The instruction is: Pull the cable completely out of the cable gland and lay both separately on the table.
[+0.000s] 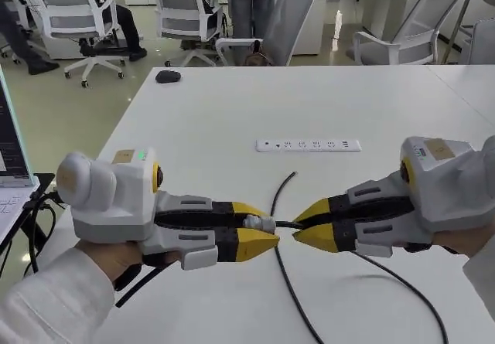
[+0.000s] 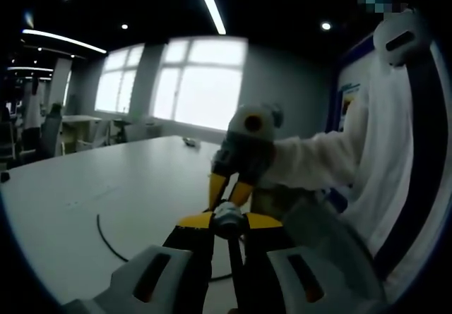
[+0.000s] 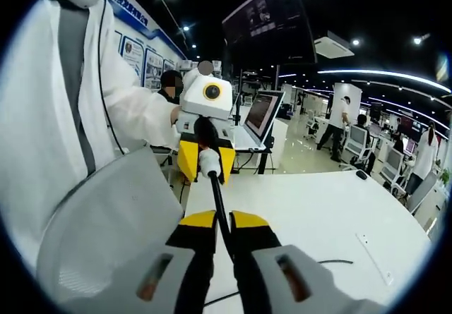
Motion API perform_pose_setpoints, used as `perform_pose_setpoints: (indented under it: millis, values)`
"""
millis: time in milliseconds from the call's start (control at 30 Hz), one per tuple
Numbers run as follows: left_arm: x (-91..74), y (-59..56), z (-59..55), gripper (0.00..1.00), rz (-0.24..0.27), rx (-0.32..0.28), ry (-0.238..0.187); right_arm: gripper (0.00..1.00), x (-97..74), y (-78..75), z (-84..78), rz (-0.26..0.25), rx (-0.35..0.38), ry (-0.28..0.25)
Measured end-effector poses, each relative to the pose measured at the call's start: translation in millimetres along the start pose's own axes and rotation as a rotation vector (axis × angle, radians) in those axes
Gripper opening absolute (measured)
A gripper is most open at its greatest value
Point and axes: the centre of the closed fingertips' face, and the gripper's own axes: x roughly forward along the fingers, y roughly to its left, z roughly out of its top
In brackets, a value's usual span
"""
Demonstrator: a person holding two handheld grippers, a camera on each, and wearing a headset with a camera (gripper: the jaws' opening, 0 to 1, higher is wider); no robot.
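Note:
The pale grey cable gland (image 1: 259, 223) sits between the yellow jaws of my left gripper (image 1: 267, 226), which is shut on it. A black cable (image 1: 285, 224) leaves the gland and goes straight into my right gripper (image 1: 296, 227), shut on it a short gap away. More cable loops over the white table (image 1: 216, 112). In the left gripper view the gland (image 2: 227, 215) is pinched in my left gripper (image 2: 228, 222), with the right gripper (image 2: 227, 190) just beyond. In the right gripper view the cable (image 3: 215, 190) runs from my right gripper (image 3: 224, 221) to the gland (image 3: 207, 160) in the left gripper (image 3: 207, 164).
A white power strip (image 1: 309, 145) lies mid-table beyond the grippers. A black mouse (image 1: 168, 76) rests at the far left corner. A laptop (image 1: 11, 158) stands off the table's left edge. Office chairs (image 1: 85, 19) and people are behind the table.

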Motion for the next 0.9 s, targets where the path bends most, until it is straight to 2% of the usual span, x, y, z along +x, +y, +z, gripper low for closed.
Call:
perform_pose_setpoints:
  millis: [200,433,900]
  values:
    - [-8.1,4.6,0.0,0.17,0.028,-0.016,-0.016,0.06,-15.0,-7.0,-13.0,-0.041,0.03,0.013]
    - [-10.0,3.5,-1.7,0.17,0.032,-0.015,-0.01,0.06,-28.5,-4.7,-28.9,-0.063,0.063,0.039]
    - [-7.2,2.0,-1.6,0.17,0.022,0.0,0.006,0.06,-28.3,-4.4,-33.4,-0.077,0.081,0.042]
